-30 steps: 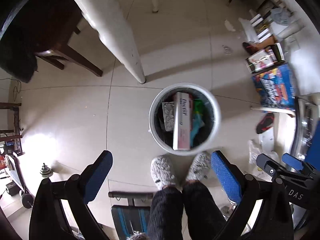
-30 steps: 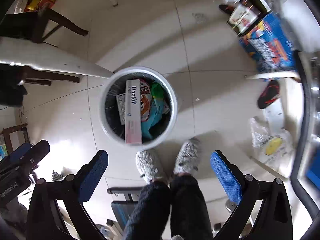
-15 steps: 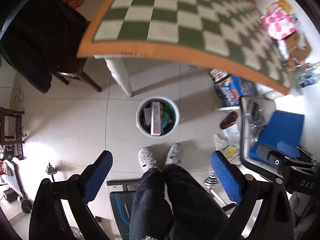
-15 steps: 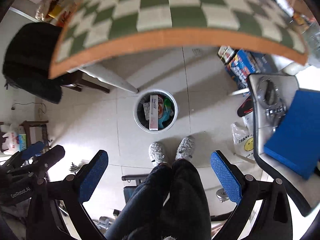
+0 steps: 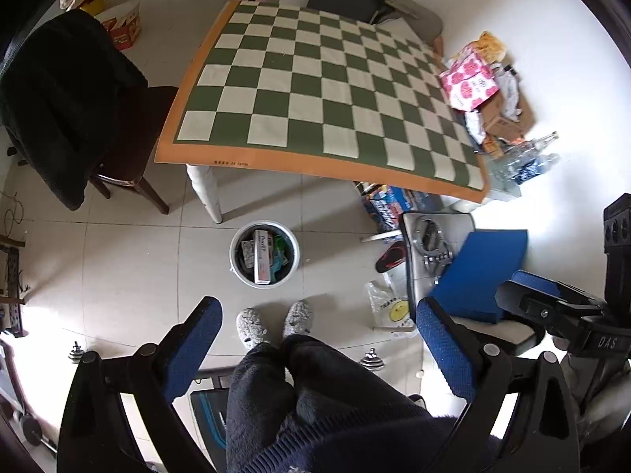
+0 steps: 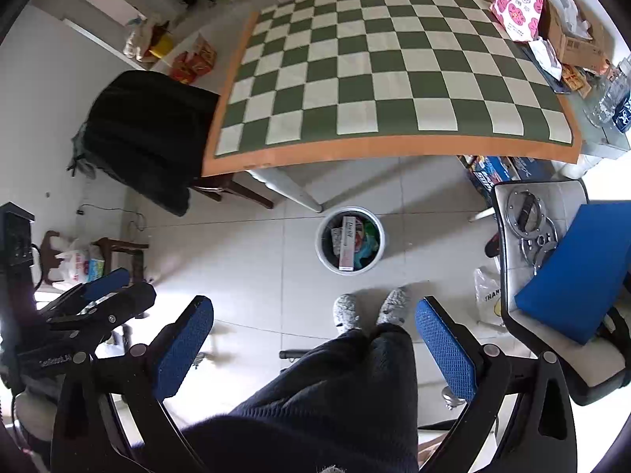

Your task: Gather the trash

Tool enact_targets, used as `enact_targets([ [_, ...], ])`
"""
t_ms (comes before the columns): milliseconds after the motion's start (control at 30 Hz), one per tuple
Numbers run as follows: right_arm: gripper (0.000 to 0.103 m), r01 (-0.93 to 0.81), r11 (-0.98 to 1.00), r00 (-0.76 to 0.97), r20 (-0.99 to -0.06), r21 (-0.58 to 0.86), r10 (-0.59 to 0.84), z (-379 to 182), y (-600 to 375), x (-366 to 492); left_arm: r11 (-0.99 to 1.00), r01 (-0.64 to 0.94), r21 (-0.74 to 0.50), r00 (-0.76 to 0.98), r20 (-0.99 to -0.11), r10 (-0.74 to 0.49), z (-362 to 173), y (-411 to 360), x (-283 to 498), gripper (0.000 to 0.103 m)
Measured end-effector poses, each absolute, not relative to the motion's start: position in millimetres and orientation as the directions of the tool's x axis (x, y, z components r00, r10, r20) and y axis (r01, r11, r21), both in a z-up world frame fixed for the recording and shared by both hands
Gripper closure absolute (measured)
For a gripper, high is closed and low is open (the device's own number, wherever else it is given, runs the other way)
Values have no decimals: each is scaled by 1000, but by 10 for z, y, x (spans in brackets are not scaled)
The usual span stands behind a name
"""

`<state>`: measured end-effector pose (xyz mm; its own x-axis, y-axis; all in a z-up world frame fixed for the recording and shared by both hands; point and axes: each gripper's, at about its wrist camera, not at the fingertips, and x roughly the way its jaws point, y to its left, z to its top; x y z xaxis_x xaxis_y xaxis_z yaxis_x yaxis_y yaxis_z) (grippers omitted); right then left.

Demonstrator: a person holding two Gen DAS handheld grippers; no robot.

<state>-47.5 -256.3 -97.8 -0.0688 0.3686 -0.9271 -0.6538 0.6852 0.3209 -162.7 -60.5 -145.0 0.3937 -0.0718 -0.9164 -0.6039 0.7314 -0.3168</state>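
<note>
A white trash bin [image 5: 238, 266] stands on the tiled floor below the table; it also shows in the right wrist view [image 6: 320, 254]. It holds a long pink and white box [image 5: 262, 256], a silvery packet and green and blue wrappers. My left gripper [image 5: 317, 343] is open and empty, high above the floor, over the person's legs. My right gripper [image 6: 311, 339] is open and empty at about the same height. Each gripper shows at the edge of the other's view: the right one [image 5: 552, 307], the left one [image 6: 98, 299].
A table with a green and white checkered cloth [image 5: 323, 90] has a pink flowered box [image 5: 469, 82], cardboard and bottles at its right end. A dark chair with a black coat [image 5: 59, 106] stands left. A white stool with metal rings and a blue cushion [image 5: 485, 268] stands right.
Both grippers have risen far from the bin, which now looks much smaller. The table top has come fully into view. Both stay open and empty.
</note>
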Motion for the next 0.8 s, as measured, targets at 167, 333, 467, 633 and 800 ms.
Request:
enact_targets([
  [167,0,-660,644,-119,-900,387,419,-739,-2689,-547,711,-581,-397,457,-882,-119,-1240,-591,-1761,0],
  [333,0,-659,614,-155,-877,434,454,-664,-2765,-573,714,-555,-426,492,-861,-131,-1085,-611,-1817,0],
  [467,0,-663,601,-173,-873,446,456,-635,-2793,-587,705,-544,-455,515,-845,-147,-1004,-629,-1836,0],
  [633,0,-664,596,-182,-871,451,455,-608,-2821,-568,705,-536,-464,522,-838,-155,-972,-620,-1843,0],
  [800,0,-665,594,-184,-871,452,456,-598,-2825,-530,699,-541,-468,518,-840,-161,-991,-622,-1844,0],
])
